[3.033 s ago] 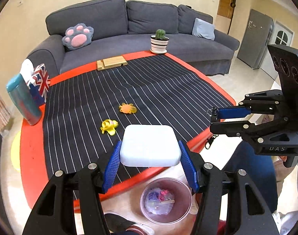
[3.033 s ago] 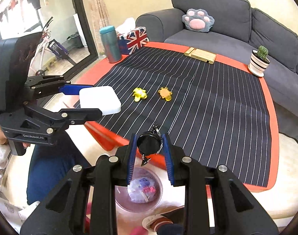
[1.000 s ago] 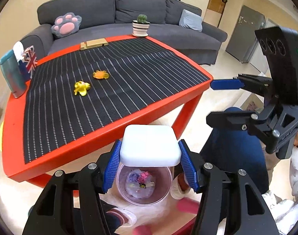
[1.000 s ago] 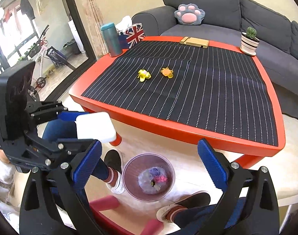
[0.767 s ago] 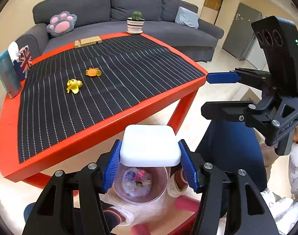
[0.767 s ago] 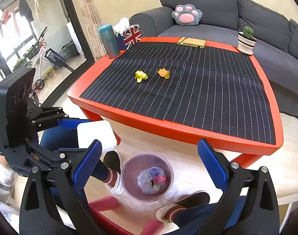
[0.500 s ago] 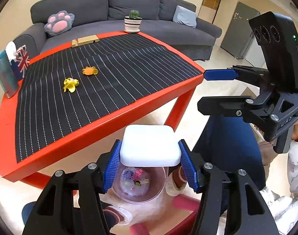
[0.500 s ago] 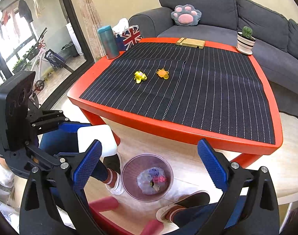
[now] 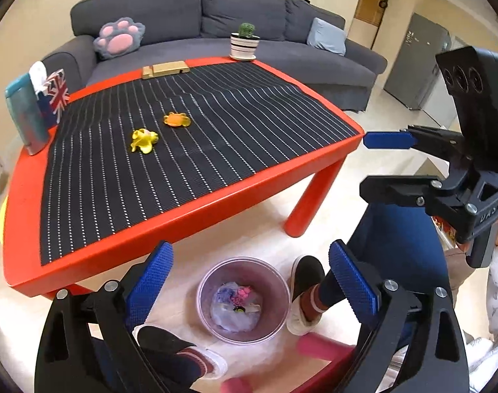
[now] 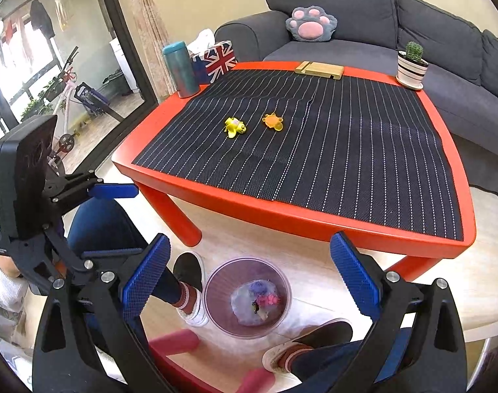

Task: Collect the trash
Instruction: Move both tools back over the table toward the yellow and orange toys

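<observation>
My left gripper [image 9: 249, 278] is open and empty above a clear round bin [image 9: 275, 281] on the floor, with crumpled trash [image 9: 237, 304] in it. The white box it held is no longer in sight. My right gripper [image 10: 249, 275] is also open and empty above the same bin [image 10: 216, 281]. Each gripper shows in the other's view, the right one [image 9: 379, 160] and the left one [image 10: 114, 219], both with jaws apart. A yellow toy [image 9: 144, 140] and an orange toy [image 9: 176, 120] lie on the striped mat [image 9: 216, 137] of the red table [image 9: 183, 209].
A teal flask [image 9: 26, 114], a Union Jack tissue box [image 9: 57, 95], a wooden block [image 9: 165, 69] and a potted cactus [image 9: 245, 41] stand along the table's far edge. A grey sofa [image 9: 281, 49] is behind. The person's legs and shoes [image 9: 306, 294] flank the bin.
My left gripper has opened and the white box is gone from it. The right gripper stays open over the bin, having dropped its black reel earlier.
</observation>
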The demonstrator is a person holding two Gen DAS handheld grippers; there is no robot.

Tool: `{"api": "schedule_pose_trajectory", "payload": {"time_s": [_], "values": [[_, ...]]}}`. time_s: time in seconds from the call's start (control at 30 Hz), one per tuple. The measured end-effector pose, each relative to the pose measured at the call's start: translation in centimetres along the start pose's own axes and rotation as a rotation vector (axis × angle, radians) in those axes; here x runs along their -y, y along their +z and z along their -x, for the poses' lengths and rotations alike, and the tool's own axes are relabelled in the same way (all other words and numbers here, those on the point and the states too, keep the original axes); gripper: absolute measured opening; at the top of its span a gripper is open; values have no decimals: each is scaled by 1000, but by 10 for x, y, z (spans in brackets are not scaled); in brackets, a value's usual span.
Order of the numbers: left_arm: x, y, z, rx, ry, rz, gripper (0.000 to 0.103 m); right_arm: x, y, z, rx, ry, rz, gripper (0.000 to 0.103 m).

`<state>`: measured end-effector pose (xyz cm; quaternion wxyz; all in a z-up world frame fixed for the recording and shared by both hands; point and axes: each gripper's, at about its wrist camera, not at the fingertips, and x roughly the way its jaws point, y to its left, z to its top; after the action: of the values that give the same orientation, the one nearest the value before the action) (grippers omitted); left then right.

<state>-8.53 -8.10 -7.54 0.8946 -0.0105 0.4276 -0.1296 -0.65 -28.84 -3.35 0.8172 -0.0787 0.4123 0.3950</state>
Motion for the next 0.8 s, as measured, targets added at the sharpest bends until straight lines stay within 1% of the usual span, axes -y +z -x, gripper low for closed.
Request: {"api": "schedule_pose_trajectory", "payload": {"time_s": [0.33,0.5,0.8], "values": [[-12,0,7,22,32,27,95,-3,2,-4,-5,0,6,96],[-21,5,11,35,49,42,95,-3,8,-6,-5,0,10,97],[-43,25,11,52,77,74,95,4,27,-11,0,1,12,97]]}}
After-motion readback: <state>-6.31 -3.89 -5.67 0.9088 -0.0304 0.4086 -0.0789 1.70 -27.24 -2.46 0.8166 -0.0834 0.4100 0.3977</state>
